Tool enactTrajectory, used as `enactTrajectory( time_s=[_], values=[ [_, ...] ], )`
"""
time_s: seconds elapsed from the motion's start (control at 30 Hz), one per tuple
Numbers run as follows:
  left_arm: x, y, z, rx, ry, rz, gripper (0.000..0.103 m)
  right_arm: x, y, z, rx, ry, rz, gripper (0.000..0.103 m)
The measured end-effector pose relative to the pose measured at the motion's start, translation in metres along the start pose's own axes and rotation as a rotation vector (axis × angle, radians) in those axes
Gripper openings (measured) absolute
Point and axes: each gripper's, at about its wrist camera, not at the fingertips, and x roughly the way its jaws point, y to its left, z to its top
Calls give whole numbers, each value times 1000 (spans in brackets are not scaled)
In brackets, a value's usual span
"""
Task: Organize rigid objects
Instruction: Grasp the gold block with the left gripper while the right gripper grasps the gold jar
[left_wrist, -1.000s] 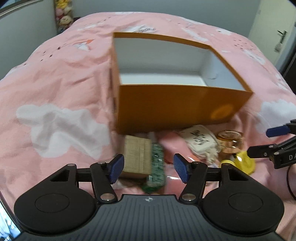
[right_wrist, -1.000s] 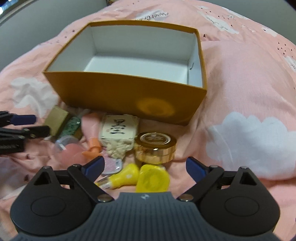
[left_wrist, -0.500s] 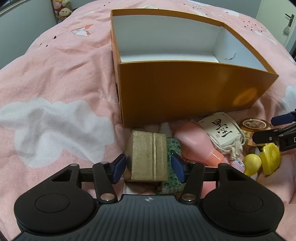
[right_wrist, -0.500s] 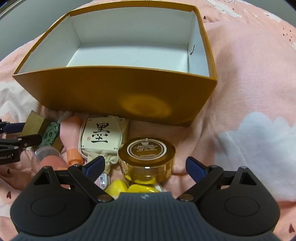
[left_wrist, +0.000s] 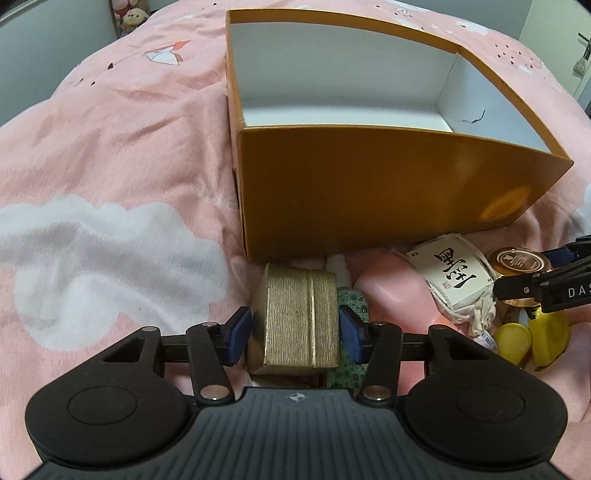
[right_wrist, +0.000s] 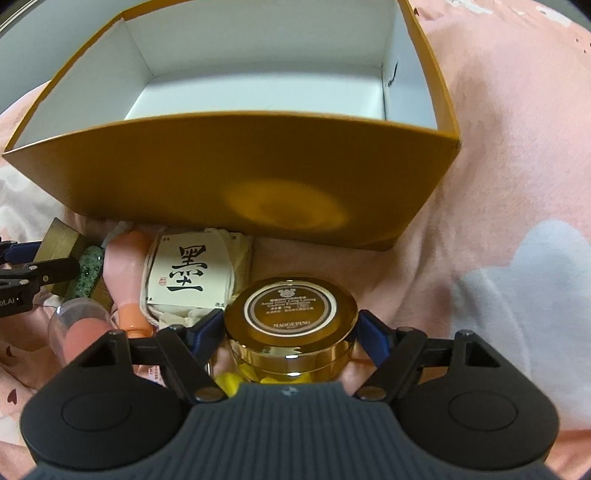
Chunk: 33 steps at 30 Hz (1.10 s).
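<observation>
A gold textured box (left_wrist: 301, 317) lies on the pink bedspread in front of the orange open box (left_wrist: 369, 192). My left gripper (left_wrist: 295, 334) is closing on it, with a blue pad against each side. In the right wrist view a round gold jar (right_wrist: 291, 306) with a brown label sits between the pads of my right gripper (right_wrist: 290, 332), whose jaws are closing and meet the jar's rim on both sides. The orange box (right_wrist: 221, 184) is white inside and holds nothing. The left wrist view shows the right gripper (left_wrist: 532, 273) at the jar (left_wrist: 515, 260).
Between the two grippers lie a white pouch with black calligraphy (right_wrist: 188, 273), a pink bottle (right_wrist: 125, 266), a green speckled piece (right_wrist: 86, 273), a clear cap (right_wrist: 77, 325) and yellow pieces (left_wrist: 532, 336). The bedspread (left_wrist: 110, 184) is soft and wrinkled.
Both grippers have come down and closer to the objects. The left jaws narrowed around the gold box. The right jaws went from wide to against the gold jar.
</observation>
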Motion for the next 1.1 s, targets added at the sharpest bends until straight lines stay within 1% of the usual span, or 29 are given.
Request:
enactTrajectory(
  time_s=[0.23, 0.27, 0.33, 0.37, 0.4, 0.47, 0.57, 0.63, 0.7, 0.8, 0.87, 0.93, 1.1],
  values=[
    [7, 1, 3, -9, -3, -1, 60, 6, 0, 1, 0, 12, 1, 76],
    [7, 2, 3, -12, -1, -1, 63, 6, 1, 1, -1, 12, 0, 76],
    [5, -2, 3, 15, 7, 24, 64, 8, 2, 1, -3, 10, -4, 76],
    [3, -5, 3, 34, 8, 37, 63, 8, 3, 0, -5, 9, -7, 76],
    [1, -6, 2, 39, 12, 42, 58, 5, 2, -1, -6, 8, -8, 76],
    [-1, -3, 2, 26, 30, 20, 56, 5, 3, -1, -5, 7, -10, 76],
    [-5, 3, 2, 4, 23, 13, 53, 7, 4, -3, -11, 5, -15, 76],
    [-5, 7, 3, -20, 21, 2, 53, 9, 6, -4, -12, 4, -17, 76],
    [-2, 7, 5, -15, 27, 3, 53, 9, 5, -4, -10, 4, -15, 76],
    [0, 5, 4, 1, 28, 21, 52, 9, 3, -4, -5, 3, -9, 76],
    [5, 3, 4, 14, 44, 45, 51, 9, 2, -4, -2, 3, -5, 76],
    [13, 0, 3, 24, 65, 49, 51, 9, -1, -5, 1, 5, -2, 76],
    [7, -2, 2, 8, 33, 47, 51, 10, -3, -5, 7, 8, 1, 76]
  ],
)
